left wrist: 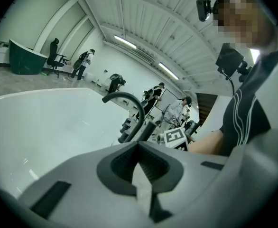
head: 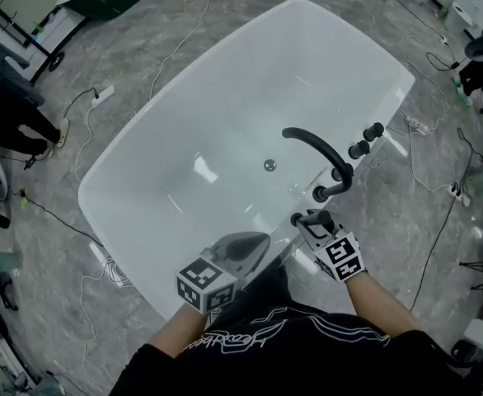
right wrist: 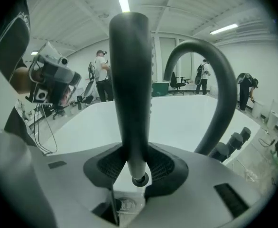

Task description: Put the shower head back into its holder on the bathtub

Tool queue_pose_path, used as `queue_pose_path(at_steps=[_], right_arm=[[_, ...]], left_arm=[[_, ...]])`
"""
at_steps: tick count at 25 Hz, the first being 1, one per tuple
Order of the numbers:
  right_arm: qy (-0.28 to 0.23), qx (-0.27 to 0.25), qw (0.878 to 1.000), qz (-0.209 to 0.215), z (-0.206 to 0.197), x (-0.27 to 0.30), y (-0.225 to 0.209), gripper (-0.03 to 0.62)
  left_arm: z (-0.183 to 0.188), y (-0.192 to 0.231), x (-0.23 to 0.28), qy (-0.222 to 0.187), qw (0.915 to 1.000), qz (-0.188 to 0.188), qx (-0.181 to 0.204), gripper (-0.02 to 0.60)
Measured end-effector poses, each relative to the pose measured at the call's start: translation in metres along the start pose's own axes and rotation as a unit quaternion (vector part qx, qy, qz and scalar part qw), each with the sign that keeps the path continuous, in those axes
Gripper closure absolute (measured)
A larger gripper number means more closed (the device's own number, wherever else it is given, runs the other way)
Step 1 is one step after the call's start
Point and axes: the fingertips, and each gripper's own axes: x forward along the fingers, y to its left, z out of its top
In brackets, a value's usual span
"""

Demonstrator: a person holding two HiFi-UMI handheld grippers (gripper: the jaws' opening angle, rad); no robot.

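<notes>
The dark shower head [right wrist: 130, 94] stands upright between the pads of my right gripper [right wrist: 138, 167], which is shut on its handle. In the head view this gripper [head: 314, 223] holds the shower head [head: 306, 218] over the white bathtub's right rim [head: 390, 110], just in front of a black round-ended fitting [head: 322, 192] at the base of the arched black faucet [head: 316, 144]. Whether that fitting is the holder I cannot tell. My left gripper [head: 243, 248] hovers over the near end of the tub, shut with nothing between its jaws [left wrist: 139, 161].
Two black knobs [head: 366, 140] sit on the rim behind the faucet. The drain [head: 269, 165] lies in the tub's middle. Cables [head: 83, 130] and power strips run across the grey floor around the tub. Several people stand in the background of both gripper views.
</notes>
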Motion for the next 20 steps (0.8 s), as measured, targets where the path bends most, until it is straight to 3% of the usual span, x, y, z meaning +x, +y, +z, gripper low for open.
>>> queue_pose_path(at_steps=[5,13,20], right_arm=[[0.027,-0.022,0.999,0.000,-0.024,0.028,0.010,0.457],[0.048,-0.010,0.999,-0.023,-0.058,0.050,0.002,0.457],[0.057,0.000,0.998,-0.027,-0.064,0.055,-0.001,0.456]], left_arm=[[-0.001,0.008,-0.009,0.004,0.9999,0.010,0.000,0.577],[-0.014,0.011,-0.021,0.019,0.9995,0.025,0.001,0.577],[-0.025,0.007,-0.024,0.027,0.9990,0.036,0.002,0.577]])
